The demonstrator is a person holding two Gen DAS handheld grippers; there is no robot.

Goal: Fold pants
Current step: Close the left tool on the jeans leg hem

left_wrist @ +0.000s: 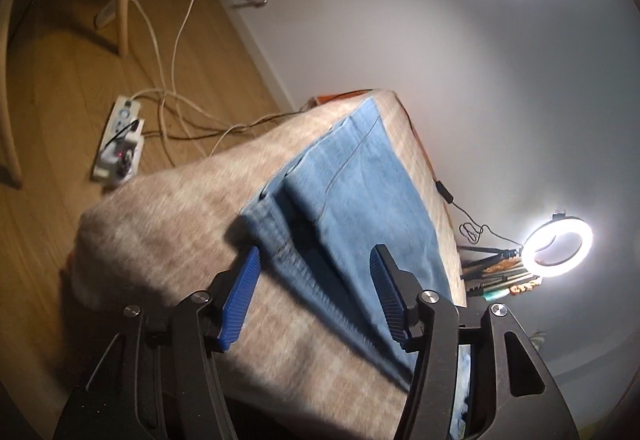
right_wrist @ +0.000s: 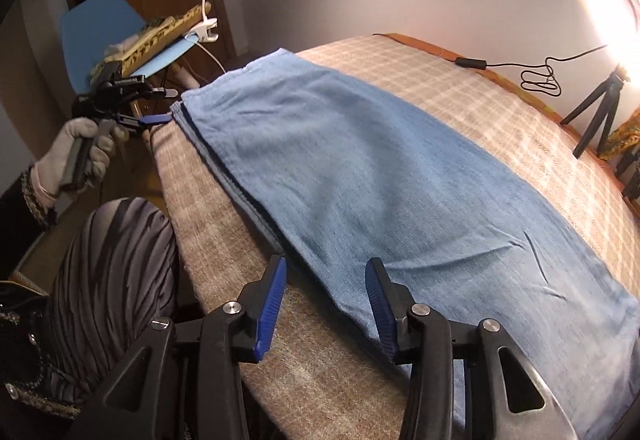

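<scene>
Light blue jeans (right_wrist: 380, 168) lie flat and lengthwise on a checked beige cloth over the table (right_wrist: 500, 96), folded leg on leg. In the left wrist view the jeans (left_wrist: 360, 176) run away from my left gripper (left_wrist: 316, 256), which is open at their near end with the edge between its fingers. In the right wrist view my right gripper (right_wrist: 326, 268) is open, straddling the near long edge of the jeans. The left gripper (right_wrist: 158, 118) shows there too, held in a gloved hand at the far corner of the jeans.
A power strip (left_wrist: 120, 136) and white cables lie on the wood floor left of the table. A ring light on a tripod (left_wrist: 558, 246) stands to the right, its tripod (right_wrist: 600, 108) on the table. A blue chair (right_wrist: 108, 36) with a clip lamp stands beyond the table end.
</scene>
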